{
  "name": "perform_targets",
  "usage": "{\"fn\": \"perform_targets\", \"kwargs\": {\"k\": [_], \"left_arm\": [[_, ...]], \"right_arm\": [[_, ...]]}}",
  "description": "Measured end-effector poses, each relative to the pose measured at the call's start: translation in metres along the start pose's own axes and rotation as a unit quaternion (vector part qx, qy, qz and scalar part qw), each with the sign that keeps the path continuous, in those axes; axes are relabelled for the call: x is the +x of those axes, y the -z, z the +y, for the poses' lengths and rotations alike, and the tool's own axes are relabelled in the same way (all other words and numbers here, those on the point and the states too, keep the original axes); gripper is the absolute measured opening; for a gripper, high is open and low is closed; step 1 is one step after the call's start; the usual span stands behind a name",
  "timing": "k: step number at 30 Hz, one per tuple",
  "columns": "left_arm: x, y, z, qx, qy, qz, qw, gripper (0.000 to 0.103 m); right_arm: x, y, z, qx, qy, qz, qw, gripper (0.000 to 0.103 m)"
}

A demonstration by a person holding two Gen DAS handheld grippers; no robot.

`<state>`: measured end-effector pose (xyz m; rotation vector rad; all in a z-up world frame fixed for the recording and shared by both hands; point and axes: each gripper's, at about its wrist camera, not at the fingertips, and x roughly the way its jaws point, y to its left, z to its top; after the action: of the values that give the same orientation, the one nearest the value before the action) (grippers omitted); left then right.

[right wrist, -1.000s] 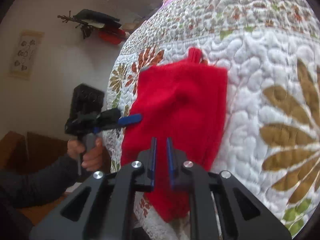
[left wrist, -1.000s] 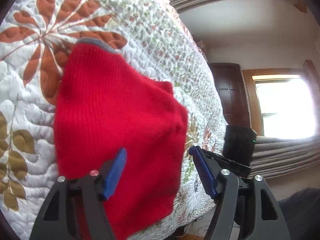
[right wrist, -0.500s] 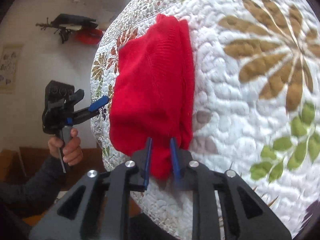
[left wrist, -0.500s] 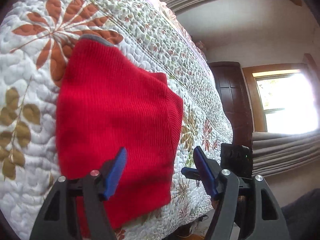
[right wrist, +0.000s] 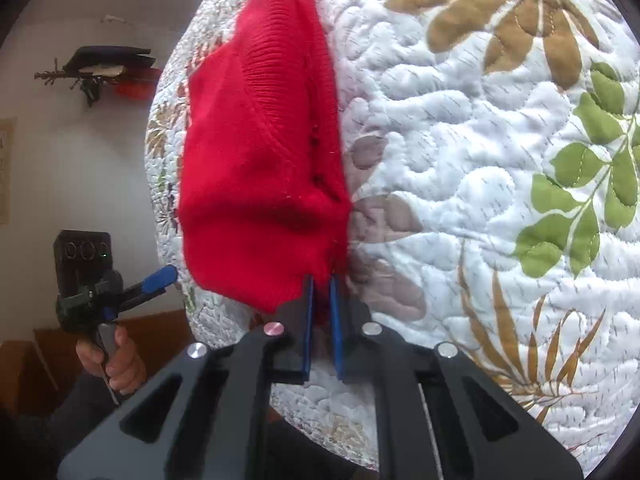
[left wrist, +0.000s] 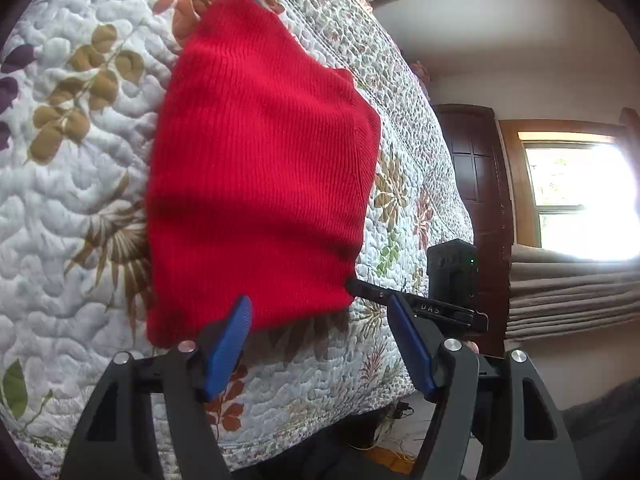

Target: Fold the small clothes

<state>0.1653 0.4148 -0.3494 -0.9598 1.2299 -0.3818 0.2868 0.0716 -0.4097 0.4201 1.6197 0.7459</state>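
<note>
A red knit garment (left wrist: 256,184) lies folded on the quilted bedspread (left wrist: 60,200), with a grey trim at its far end. My right gripper (right wrist: 321,280) is shut on the garment's (right wrist: 256,152) near corner, which is raised a little and casts a shadow on the quilt. In the left wrist view, the right gripper (left wrist: 351,283) pinches that same corner from the right. My left gripper (left wrist: 318,308) is open just short of the garment's near edge, nothing between its blue pads. A hand holds the left gripper (right wrist: 158,278) beside the bed.
The bed's edge (left wrist: 320,420) drops off just below the left gripper, with cables on the floor underneath. A dark door (left wrist: 476,168) and a bright window (left wrist: 576,196) stand beyond the bed. A wall rack (right wrist: 104,68) hangs at the left.
The right gripper has dragged the garment from hanging over the bed's edge to lying farther up on the quilt. The left gripper stayed open and now sits short of the garment's edge.
</note>
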Motion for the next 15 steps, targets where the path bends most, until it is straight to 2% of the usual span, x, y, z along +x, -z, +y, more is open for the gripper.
{"fn": "perform_targets", "kwargs": {"k": [2,3,4,8,10,11,13,15], "left_arm": [[-0.005,0.006,0.005,-0.009,0.004,0.001,0.9999,0.071],[-0.007,0.008,0.009,-0.012,0.001,0.003,0.9999,0.071],[-0.007,0.008,0.013,-0.013,-0.001,0.004,0.9999,0.071],[0.007,0.001,0.025,-0.014,-0.003,0.019,0.9997,0.072],[0.021,-0.002,0.034,-0.018,-0.007,0.036,0.9992,0.072],[0.027,-0.003,0.037,-0.019,-0.013,0.042,0.9988,0.073],[0.036,-0.004,0.044,-0.022,-0.018,0.054,0.9981,0.073],[0.039,-0.004,0.046,-0.026,-0.023,0.065,0.9973,0.073]], "right_arm": [[-0.01,0.002,0.015,-0.009,-0.001,-0.011,1.0,0.015],[-0.015,0.002,0.022,-0.014,-0.002,-0.019,1.0,0.023],[-0.017,0.001,0.03,-0.02,-0.002,-0.028,0.999,0.027],[-0.004,-0.012,0.049,-0.034,-0.001,-0.04,0.999,0.027],[0.013,-0.023,0.047,-0.031,0.021,-0.037,0.999,0.027],[0.017,-0.025,0.037,-0.02,0.035,-0.037,0.999,0.027],[0.024,-0.028,0.016,0.023,0.024,-0.035,0.999,0.011],[0.014,-0.024,0.005,0.06,0.004,-0.041,0.997,0.013]]}}
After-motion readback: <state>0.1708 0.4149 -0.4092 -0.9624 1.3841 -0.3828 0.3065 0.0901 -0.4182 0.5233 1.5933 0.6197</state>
